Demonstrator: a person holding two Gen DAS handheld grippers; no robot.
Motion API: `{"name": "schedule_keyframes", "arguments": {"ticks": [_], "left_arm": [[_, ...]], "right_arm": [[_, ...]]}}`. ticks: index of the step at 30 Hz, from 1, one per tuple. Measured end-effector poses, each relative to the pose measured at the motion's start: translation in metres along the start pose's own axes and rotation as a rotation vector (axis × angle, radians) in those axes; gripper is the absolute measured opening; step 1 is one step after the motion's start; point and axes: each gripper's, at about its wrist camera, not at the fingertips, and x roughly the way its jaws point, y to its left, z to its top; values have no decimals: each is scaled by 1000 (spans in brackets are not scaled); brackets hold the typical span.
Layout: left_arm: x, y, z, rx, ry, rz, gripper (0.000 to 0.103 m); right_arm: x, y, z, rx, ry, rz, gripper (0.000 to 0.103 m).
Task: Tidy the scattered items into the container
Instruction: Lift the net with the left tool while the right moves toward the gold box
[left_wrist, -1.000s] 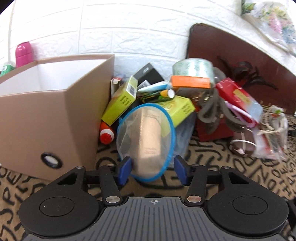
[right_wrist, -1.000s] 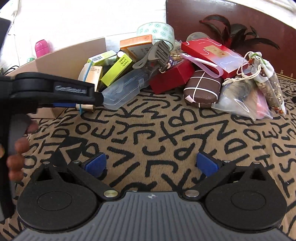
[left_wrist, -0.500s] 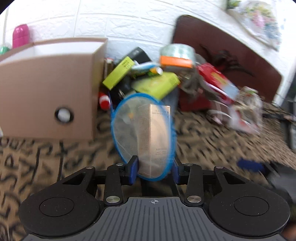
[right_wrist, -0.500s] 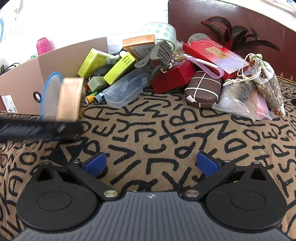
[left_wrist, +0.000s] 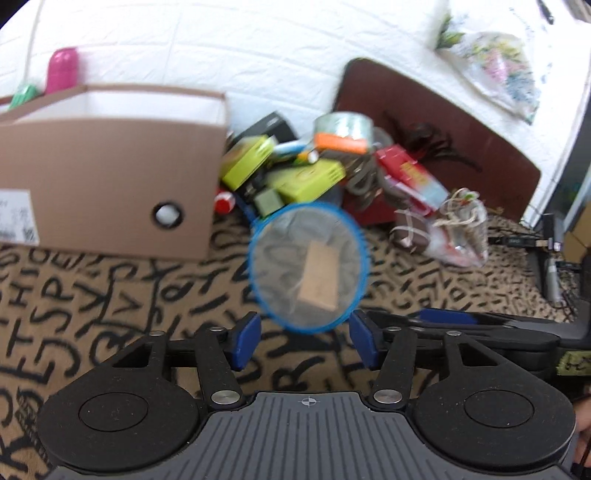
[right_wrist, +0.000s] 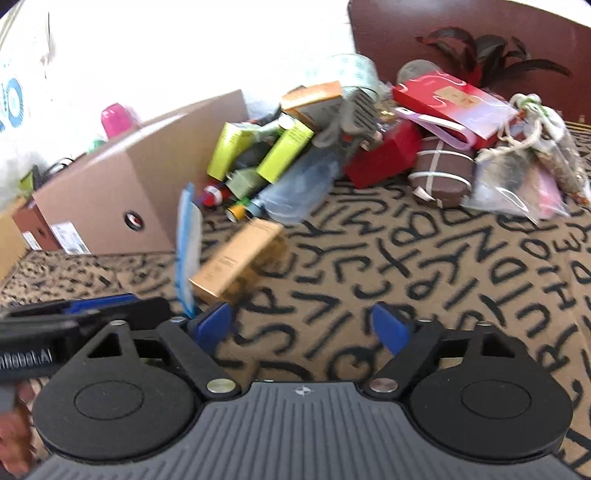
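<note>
Blue-rimmed mesh pouch (left_wrist: 308, 266) sits beyond gaping, empty left tongs (left_wrist: 303, 341); right tongs (right_wrist: 303, 326) likewise.

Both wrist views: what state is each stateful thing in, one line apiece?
Left claw: open, holding nothing.
Right claw: open, empty.
Blue-rimmed mesh pouch: free of the pads, tan box showing through it.
Cardboard container: open-topped, upright on the patterned cloth.
Item pile: outside the container.
</note>
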Motion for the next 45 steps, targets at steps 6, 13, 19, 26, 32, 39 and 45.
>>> {"name": "schedule_keyframes", "arguments": {"ticks": [6, 13, 19, 26, 32, 39, 45], "left_arm": [[-7, 20, 5, -85, -12, 25, 75], [-16, 45, 11, -139, -33, 97, 76], [-16, 62, 14, -245, -22, 45, 80], [-12, 44, 23, -247, -42, -57, 87], [22, 30, 32, -154, 14, 10, 36], [15, 39, 11, -178, 76, -7, 0], [-30, 50, -21, -168, 153, -50, 4]], "right_arm": [[7, 16, 14, -26, -20, 64, 82], [34, 40, 25, -54, 4, 109, 80], [59, 49, 19, -128, 36, 19, 72], [47, 34, 12, -153, 24, -83, 68], [32, 9, 8, -103, 16, -149, 68], [25, 6, -2, -124, 8, -143, 69], [20, 8, -6, -139, 12, -125, 73]]}}
